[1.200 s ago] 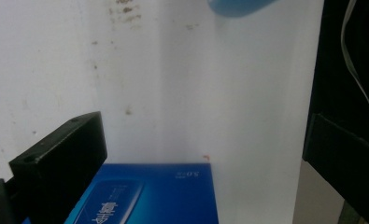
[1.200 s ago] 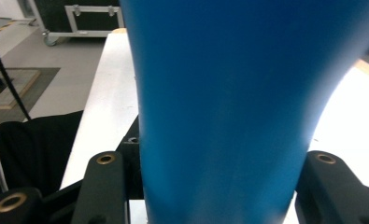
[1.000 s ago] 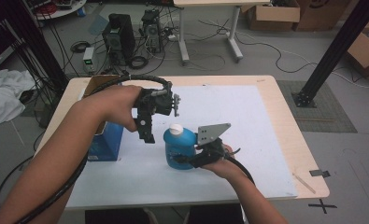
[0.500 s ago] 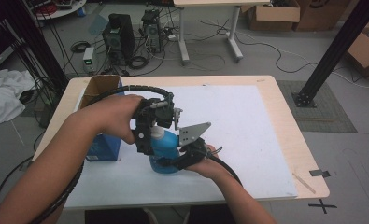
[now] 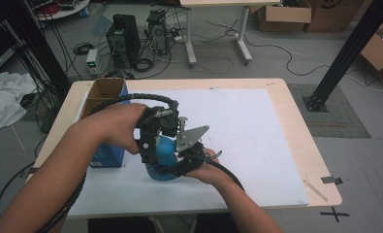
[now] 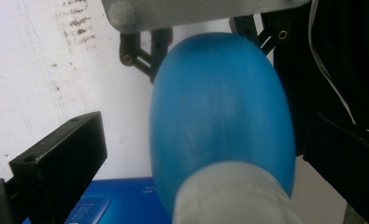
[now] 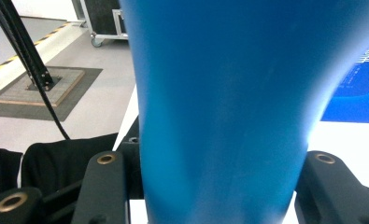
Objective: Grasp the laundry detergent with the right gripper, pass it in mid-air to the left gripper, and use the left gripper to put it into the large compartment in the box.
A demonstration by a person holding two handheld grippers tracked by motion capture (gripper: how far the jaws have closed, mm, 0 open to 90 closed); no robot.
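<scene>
Both grippers have closed in on each other over the past second, the bottle carried leftward across the white mat until it sits just beside the blue box. The right gripper pinches the bottle low on its body, a black jaw pressed against each flank in the right gripper view, the blue wall rising straight up between them. The left gripper comes down from above, its jaws spread and straddling the bottle's top; in the left gripper view the white cap lies between them at the bottom edge, the left jaw standing clear of it and the right jaw near or against the body, contact too dark to tell. The step in hand looks like taking hold of the cap while the other gripper steadies the bottle, probably to unscrew it. The next move calls for the left jaws to centre on the cap, not the shoulder, and close squarely, the right grip firm enough that the bottle does not turn with it.
</scene>
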